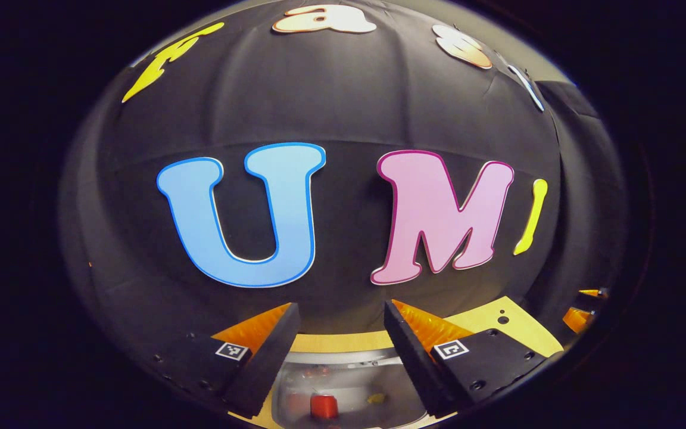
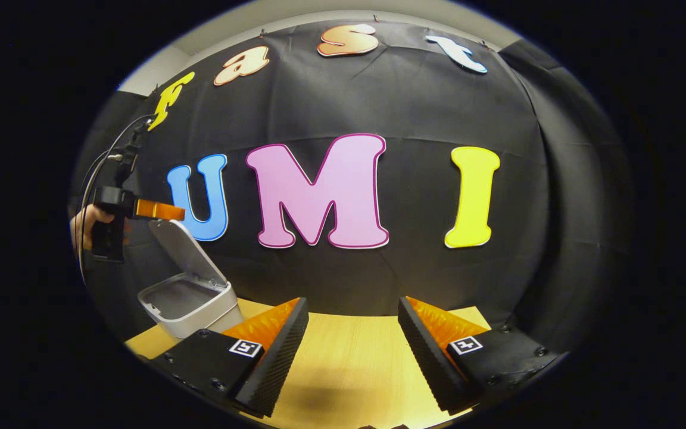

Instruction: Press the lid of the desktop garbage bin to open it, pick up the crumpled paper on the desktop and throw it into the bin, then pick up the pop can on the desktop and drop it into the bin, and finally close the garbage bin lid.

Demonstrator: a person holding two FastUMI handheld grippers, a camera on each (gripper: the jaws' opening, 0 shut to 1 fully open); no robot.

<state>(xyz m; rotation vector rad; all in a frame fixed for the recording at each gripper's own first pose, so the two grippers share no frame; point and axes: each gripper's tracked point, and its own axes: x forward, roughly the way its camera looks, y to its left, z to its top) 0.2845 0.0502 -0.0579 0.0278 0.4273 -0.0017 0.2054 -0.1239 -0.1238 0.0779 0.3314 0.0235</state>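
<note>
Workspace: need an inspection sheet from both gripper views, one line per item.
Surface: wooden table, with a soft shadow below the right tongs.
Job's things: bin on the table, at the left of the right gripper view, lid raised; a red can lies inside; the paper cannot be made out.
Clutter: nothing seen.
Grippers: left tongs open, empty, above the bin's opening, held by a hand; right tongs open, empty, over the table.
Cables: a cable arcs up from the left gripper.
Surroundings: black cloth wall behind the table.
</note>
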